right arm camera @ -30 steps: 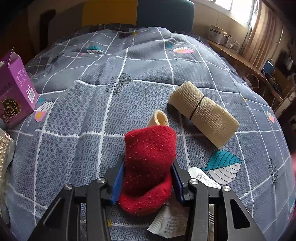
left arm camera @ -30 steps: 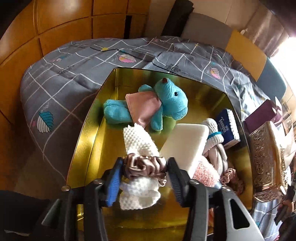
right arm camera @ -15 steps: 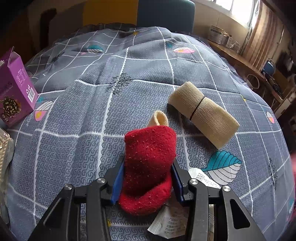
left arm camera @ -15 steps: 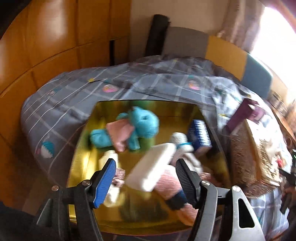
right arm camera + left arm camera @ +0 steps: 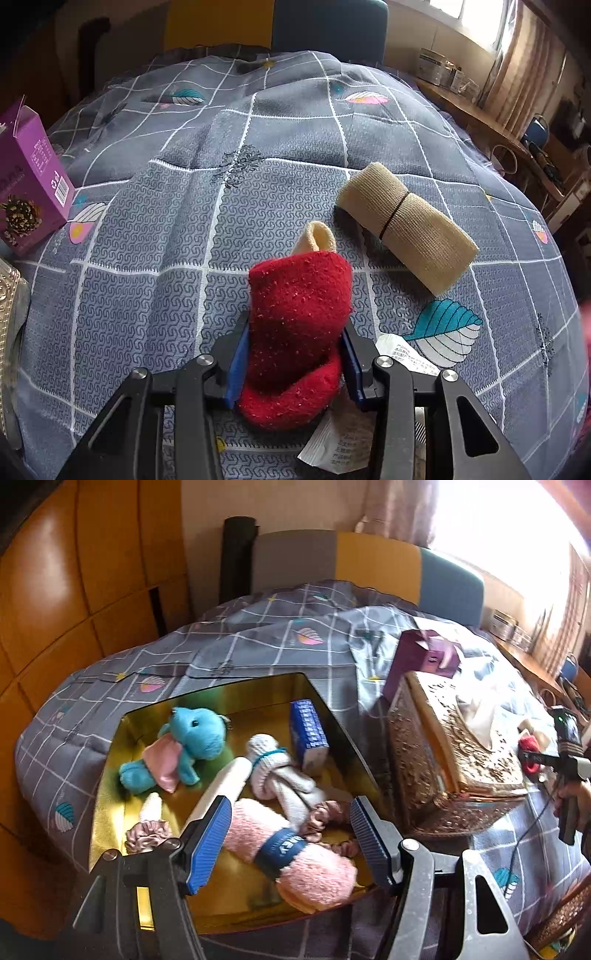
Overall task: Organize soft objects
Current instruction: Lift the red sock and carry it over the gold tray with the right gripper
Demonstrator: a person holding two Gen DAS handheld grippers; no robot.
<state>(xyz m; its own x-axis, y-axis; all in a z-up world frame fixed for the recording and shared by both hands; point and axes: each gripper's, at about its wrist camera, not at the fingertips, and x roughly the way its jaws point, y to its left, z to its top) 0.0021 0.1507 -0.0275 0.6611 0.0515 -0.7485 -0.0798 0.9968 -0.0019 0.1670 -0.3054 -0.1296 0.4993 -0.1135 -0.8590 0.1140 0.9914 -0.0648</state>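
The left wrist view looks down into a gold tray [image 5: 110, 775] resting on a bed with a grey checked bedspread [image 5: 258, 642]. The left tongs [image 5: 291, 840] hover above the tray's near end, spread wide and holding nothing. Below them lies a pink rolled towel [image 5: 295, 853] with a blue band, next to a white sponge block [image 5: 221, 790], a knotted white sock bundle [image 5: 280, 775], a blue tissue pack [image 5: 308, 731], a blue plush toy [image 5: 184, 746] and a satin scrunchie [image 5: 147, 832]. Beside the tray stands an ornate gold tissue box [image 5: 443, 746], with a purple carton [image 5: 424, 661] behind it.

Only the right wrist view shows the other side of the bed: the right tongs [image 5: 293, 363] pinch a red sock [image 5: 295, 332] just above the bedspread (a cream sock tip [image 5: 319, 236] peeks out behind it). A tan rolled cloth [image 5: 406, 221], bound by a dark band, lies near on the right, and a white paper packet [image 5: 343, 435] sits under the tongs.
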